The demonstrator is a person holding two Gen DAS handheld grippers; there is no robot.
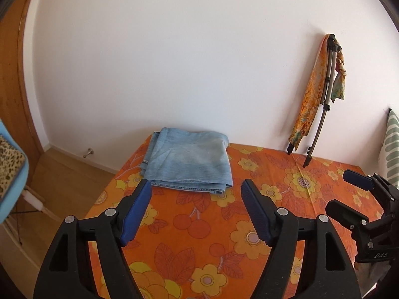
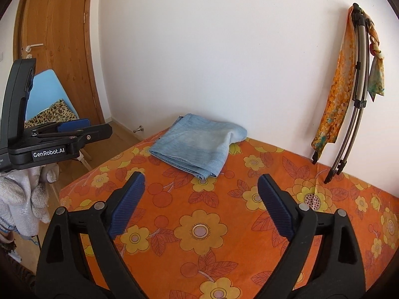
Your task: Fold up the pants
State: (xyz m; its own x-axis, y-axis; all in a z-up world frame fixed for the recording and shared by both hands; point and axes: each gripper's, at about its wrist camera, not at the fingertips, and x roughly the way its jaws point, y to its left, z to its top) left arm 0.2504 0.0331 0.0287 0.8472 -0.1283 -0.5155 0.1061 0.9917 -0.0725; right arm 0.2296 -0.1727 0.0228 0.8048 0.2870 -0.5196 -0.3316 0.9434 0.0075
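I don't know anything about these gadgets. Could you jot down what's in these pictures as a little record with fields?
Surface: bed with an orange flowered sheet
Garment: light blue jeans, folded into a compact stack near the wall
Left gripper: open, empty, apart from the jeans
Right gripper: open, empty
Against wall: folded tripod draped with orange scarves
Beside bed: blue chair, wooden door
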